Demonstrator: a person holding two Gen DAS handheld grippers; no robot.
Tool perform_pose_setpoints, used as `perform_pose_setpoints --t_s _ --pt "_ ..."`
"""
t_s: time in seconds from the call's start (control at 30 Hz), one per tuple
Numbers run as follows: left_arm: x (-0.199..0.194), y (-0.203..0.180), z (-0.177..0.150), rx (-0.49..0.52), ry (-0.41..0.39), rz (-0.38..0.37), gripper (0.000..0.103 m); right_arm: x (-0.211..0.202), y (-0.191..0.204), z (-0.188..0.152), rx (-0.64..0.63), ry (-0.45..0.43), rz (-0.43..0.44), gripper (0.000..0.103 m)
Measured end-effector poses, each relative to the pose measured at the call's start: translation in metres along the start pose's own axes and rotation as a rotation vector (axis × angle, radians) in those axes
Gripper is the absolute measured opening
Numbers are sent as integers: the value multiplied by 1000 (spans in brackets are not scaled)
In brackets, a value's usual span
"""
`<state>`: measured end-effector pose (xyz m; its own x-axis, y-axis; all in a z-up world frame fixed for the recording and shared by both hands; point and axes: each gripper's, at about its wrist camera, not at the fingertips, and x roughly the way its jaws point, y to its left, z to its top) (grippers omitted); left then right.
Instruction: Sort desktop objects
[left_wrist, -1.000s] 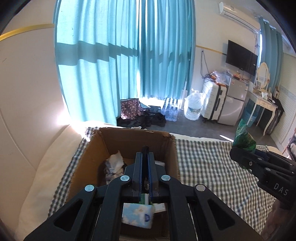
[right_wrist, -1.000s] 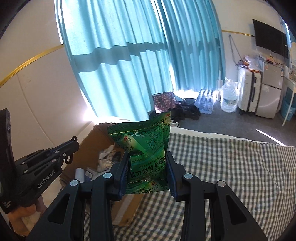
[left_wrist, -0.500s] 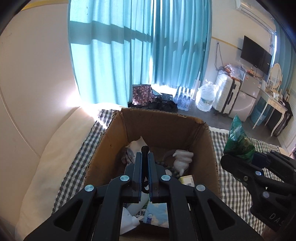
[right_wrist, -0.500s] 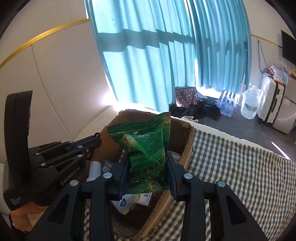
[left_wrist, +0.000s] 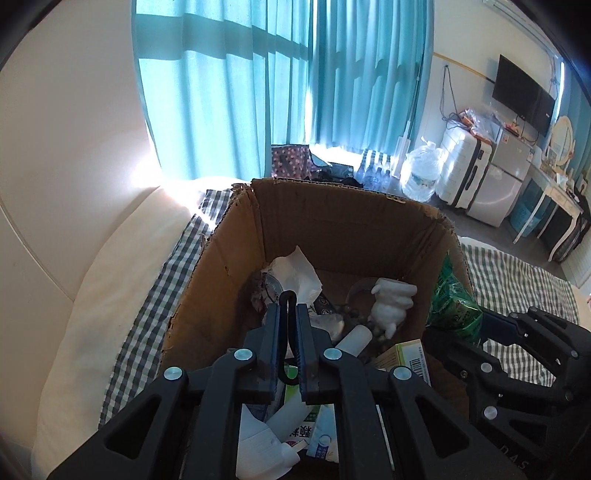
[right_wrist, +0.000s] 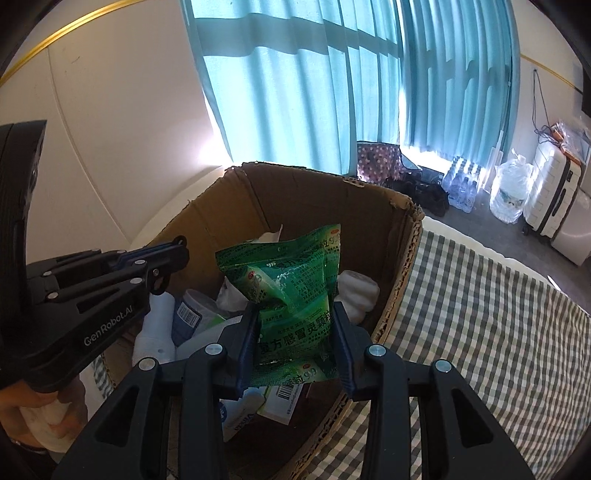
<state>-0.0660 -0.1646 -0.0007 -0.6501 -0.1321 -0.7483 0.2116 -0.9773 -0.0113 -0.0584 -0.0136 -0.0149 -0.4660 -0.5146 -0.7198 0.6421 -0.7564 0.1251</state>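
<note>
Right wrist view: right gripper (right_wrist: 295, 332) was easing open around the crinkly green foil packet (right_wrist: 291, 291), centre frame over the brown cardboard box (right_wrist: 399, 236). Left gripper (left_wrist: 287, 332) was opening around a thin black loop (left_wrist: 286, 301).

The open brown cardboard box (left_wrist: 334, 236) stands on the green-and-white checked cloth (right_wrist: 491, 332), with a cream cushion (left_wrist: 110, 280) to its left and teal pleated curtains (left_wrist: 280, 85) behind it. Inside the box lie a crumpled white tissue (left_wrist: 297, 275) towards the back, a white moulded figurine (left_wrist: 391, 302) to its right, and cartons nearer the front. The left gripper (left_wrist: 288, 325) hangs above the box's middle, a thin black looped object (left_wrist: 287, 297) between its opening jaws. The right gripper (right_wrist: 295, 332) holds a green foil sachet pack (right_wrist: 291, 291) over the box's right side, jaws opening.
</note>
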Motion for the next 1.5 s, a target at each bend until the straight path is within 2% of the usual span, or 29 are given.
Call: perform_pose_setpoints --t_s 0.07,0.13,0.23,0.3,0.37,0.43,0.47,0.5,0.57,0.7,0.77,0.83,1.13,1.33,1.5 --pt "-2 2 1 -13 -1 5 27 0 3 0 -22 -16 -13 46" --pt "-4 4 3 -20 -10 13 31 -2 3 -1 -32 -37 -29 57" --pt "-8 4 4 -27 -22 18 40 -9 0 0 -23 -64 -33 60" --pt "-11 4 4 -31 -31 17 52 -13 -2 1 -16 -77 -39 61" --pt "-13 3 4 -34 -39 14 57 -18 -4 3 -8 -89 -47 61" --pt "-15 2 5 -37 -47 26 69 -23 -8 5 7 -104 -50 62" --pt "-15 2 7 -42 -52 37 79 -26 -10 6 17 -112 -50 63" --pt "-16 2 8 -51 -53 51 85 -29 -12 7 27 -117 -50 65" --pt "-17 0 12 -57 -47 67 86 -33 -19 12 47 -130 -53 67" --pt "-25 -8 14 -43 -73 72 100 -44 -27 14 75 -145 -65 72" --pt "-31 -13 15 -34 -93 68 103 -51 -32 14 90 -148 -72 76" --pt "-37 -17 16 -25 -113 57 103 -59 -36 12 103 -154 -89 86" --pt "-60 -51 15 35 -170 -6 103 -106 -66 -7 118 -200 -193 100" --pt "-70 -78 10 64 -186 -72 103 -134 -102 -27 195 -235 -206 102" --pt "-71 -105 2 98 -183 -124 103 -151 -121 -43 206 -241 -264 102"
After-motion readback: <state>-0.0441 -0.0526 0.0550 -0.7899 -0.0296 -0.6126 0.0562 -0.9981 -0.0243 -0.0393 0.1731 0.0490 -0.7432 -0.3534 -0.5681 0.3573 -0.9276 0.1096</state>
